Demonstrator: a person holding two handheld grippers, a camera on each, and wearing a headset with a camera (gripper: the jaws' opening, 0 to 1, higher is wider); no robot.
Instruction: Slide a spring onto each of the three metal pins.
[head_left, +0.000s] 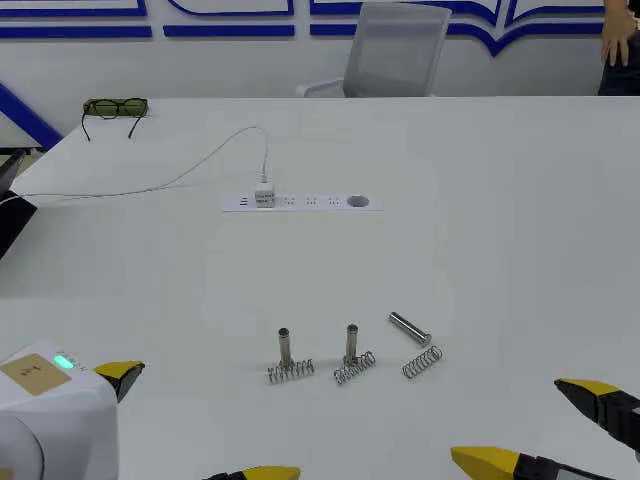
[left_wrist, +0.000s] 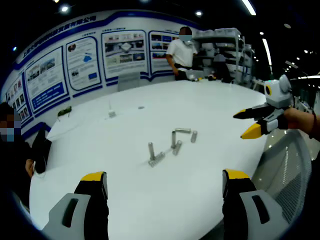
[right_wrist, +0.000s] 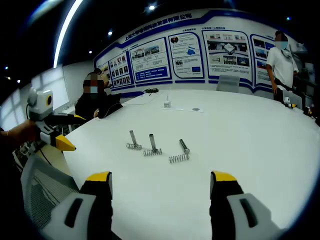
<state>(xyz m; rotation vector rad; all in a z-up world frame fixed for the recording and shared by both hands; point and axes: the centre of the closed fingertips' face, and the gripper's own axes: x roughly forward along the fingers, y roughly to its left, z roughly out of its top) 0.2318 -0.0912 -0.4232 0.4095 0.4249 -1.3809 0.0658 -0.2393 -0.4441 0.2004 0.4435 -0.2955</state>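
— Tongs first, since they sit closest: the left tongs (left_wrist: 165, 176) and the right tongs (right_wrist: 161, 175) both hover with jaws spread wide, gripping nothing, on the near side of the power strip (head_left: 300, 201) and well apart from it.

— And the pins?

— They're on the white bench (head_left: 500, 250), between that strip and the tongs. The left pin (head_left: 285, 345) and the middle pin (head_left: 352, 341) stand upright. The right pin (head_left: 408, 327) lies on its side at a slant.

— Springs?

— All loose on the bench, beside the pins and not round them. The left spring (head_left: 291, 371) lies at the foot of the left pin, the middle spring (head_left: 355, 366) at the foot of the middle pin, and the right spring (head_left: 422, 361) just beside the lying pin.

— Farther out?

— A white plug (head_left: 264, 195) sits in the strip, and its cable (head_left: 180, 178) trails off leftward. Beyond the strip and to its left lie dark glasses (head_left: 115, 107). Beyond it, past the bench's far edge, stands a grey chair (head_left: 395, 50).
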